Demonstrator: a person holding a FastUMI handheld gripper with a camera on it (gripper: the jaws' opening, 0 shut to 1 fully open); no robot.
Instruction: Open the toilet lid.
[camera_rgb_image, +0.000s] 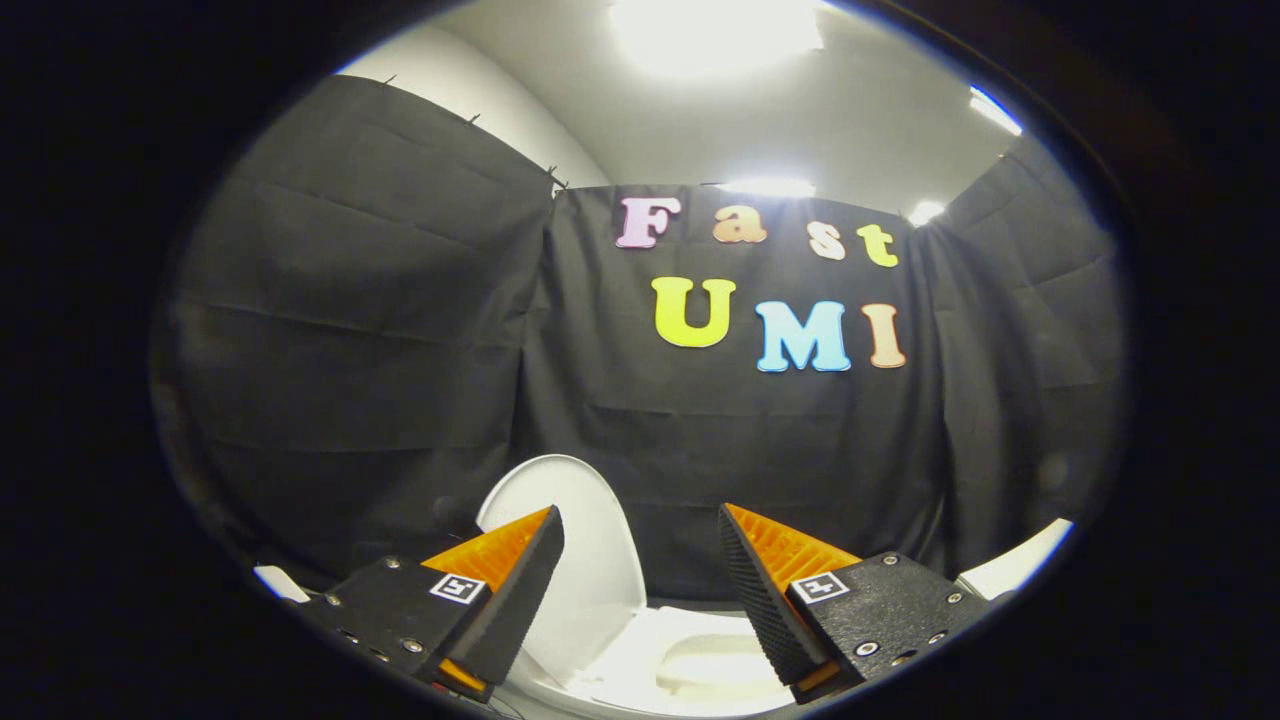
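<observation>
The tongs (640, 590) are being held released, grasping nothing; beyond them the toilet lid (585, 540) is standing raised, exposing the seat (700, 665).

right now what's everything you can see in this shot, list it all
toilet lid: one, white, raised upright, beyond the left finger, against the black cloth wall
toilet bowl: one, white, open, between and just ahead of the fingers
black cloth wall: dark drapes behind the toilet
ceiling lights: several, bright white, above the cloth
gripper: one, fingers black with orange backs, open, holding nothing
</observation>
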